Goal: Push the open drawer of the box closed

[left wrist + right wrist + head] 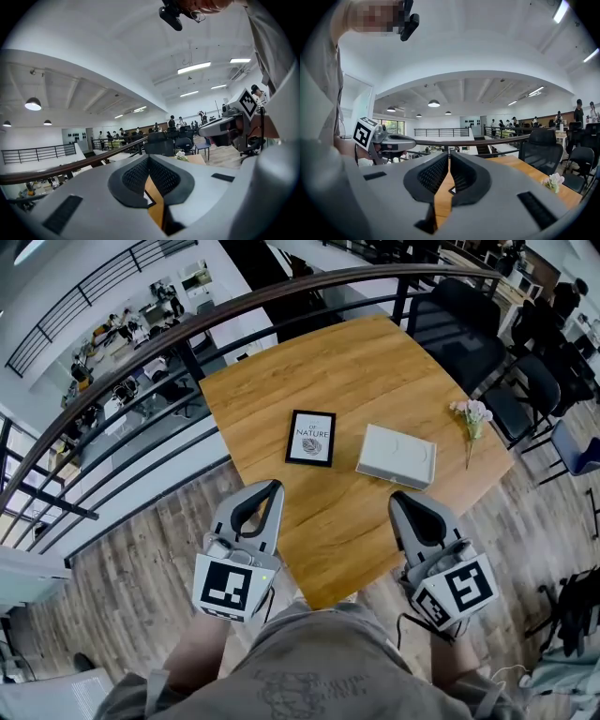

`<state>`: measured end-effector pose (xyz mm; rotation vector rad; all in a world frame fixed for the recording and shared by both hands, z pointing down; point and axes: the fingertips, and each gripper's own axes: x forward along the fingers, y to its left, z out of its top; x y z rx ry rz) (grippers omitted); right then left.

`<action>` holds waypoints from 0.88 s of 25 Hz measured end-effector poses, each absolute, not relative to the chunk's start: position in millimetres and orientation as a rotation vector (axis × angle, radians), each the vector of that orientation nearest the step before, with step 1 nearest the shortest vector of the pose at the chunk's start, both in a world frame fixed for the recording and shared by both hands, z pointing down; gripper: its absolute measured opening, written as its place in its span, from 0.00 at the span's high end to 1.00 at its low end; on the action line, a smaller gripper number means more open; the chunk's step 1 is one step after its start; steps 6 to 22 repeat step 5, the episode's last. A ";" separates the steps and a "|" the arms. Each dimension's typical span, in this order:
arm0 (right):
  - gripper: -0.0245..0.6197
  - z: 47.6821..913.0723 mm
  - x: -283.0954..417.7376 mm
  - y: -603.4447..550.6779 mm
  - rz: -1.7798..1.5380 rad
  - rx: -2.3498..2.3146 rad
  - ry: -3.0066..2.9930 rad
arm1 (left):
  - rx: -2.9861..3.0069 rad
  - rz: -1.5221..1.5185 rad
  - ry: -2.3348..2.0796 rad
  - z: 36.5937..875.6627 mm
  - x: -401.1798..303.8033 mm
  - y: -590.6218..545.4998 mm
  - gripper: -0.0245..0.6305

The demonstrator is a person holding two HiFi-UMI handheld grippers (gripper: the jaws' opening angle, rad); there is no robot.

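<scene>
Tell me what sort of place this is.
Probably an open-plan office, seen from a mezzanine: a railing edges the floor, desks with people show on the level below, and black chairs stand by the wooden table.

The left gripper (269,487) and right gripper (401,498) are held side by side in front of the torso, well apart, both pointing forward and roughly level. Each gripper's 2 jaws are closed, with the ribbed pads meeting at the tips and nothing held between them. Only a narrow slit shows behind the meeting point. The left marker cube (228,585) and right marker cube (459,589) sit at the rear ends, nearest the torso. The bare left forearm (199,652) runs back from its gripper towards the torso. Each gripper shows at the edge of the other's view, at about the same height.
</scene>
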<state>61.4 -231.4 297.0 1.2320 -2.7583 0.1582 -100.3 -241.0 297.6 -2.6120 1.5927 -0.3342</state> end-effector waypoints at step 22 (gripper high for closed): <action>0.90 301.4 64.1 -235.0 0.167 1.232 -2.739 | -2.614 -0.409 1.589 310.7 -99.5 -242.1 0.94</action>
